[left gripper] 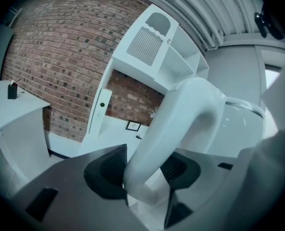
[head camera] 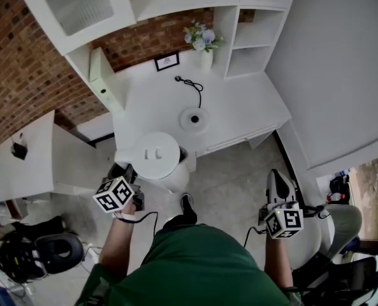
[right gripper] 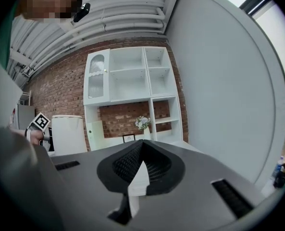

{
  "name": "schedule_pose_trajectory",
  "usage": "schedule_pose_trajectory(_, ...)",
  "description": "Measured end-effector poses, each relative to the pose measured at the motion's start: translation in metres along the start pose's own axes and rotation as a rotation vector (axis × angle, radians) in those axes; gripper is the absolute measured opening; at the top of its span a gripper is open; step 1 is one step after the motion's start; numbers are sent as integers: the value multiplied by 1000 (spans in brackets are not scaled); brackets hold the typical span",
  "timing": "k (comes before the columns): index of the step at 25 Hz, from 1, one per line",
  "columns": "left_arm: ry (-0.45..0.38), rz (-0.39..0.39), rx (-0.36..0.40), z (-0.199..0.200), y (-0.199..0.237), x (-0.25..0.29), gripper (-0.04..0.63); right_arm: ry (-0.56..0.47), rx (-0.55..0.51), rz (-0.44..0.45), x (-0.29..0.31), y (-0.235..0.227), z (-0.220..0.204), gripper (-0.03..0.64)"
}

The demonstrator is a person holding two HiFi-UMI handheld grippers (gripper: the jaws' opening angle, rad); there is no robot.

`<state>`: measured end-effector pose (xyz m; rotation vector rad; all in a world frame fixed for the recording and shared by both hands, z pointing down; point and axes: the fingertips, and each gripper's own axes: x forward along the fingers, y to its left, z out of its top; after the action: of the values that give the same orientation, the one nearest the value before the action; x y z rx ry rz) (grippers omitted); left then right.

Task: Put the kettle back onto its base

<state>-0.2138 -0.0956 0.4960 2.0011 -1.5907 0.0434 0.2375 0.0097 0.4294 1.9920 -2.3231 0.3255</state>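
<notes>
A white kettle (head camera: 155,158) hangs in the air in front of the white desk (head camera: 239,110), lid up. My left gripper (head camera: 127,171) is shut on its curved handle (left gripper: 180,124), which fills the gap between the pads of the left gripper (left gripper: 144,170). The round white base (head camera: 194,118) sits on the desk, beyond the kettle and a little to its right, with nothing on it. My right gripper (head camera: 279,182) hangs low on the right, away from the desk. The right gripper (right gripper: 141,165) is shut on nothing. The kettle (right gripper: 68,134) also shows at the left of the right gripper view.
A black cord (head camera: 192,85) lies on the desk behind the base. A vase of flowers (head camera: 203,43) and a small picture frame (head camera: 167,61) stand at the back against the brick wall. A white side table (head camera: 23,164) is on the left, with black gear (head camera: 45,254) on the floor.
</notes>
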Motion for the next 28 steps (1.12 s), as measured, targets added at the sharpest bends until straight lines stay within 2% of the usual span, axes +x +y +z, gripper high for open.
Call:
schedule_pose_trajectory(5,1,-53,24,31,5,49,209,7,-24,-40,37,9,16,12)
schedule_pose_trajectory(10,10,-91,14,43,13,88,209,5,-44,-70,65,15,28,12)
schedule_pose_trajectory(14,17,-122,35,54,16,120,209,-13,-46,-87,87,23,38,14)
schedule_pose_trajectory(23,78,-181,46,41,9,173,210,37,-35,-53,119,37,26,14)
schedule_pose_trajectory(28,86,-154,39,42,5,190,210,37,-24,-37,134,25,21,14)
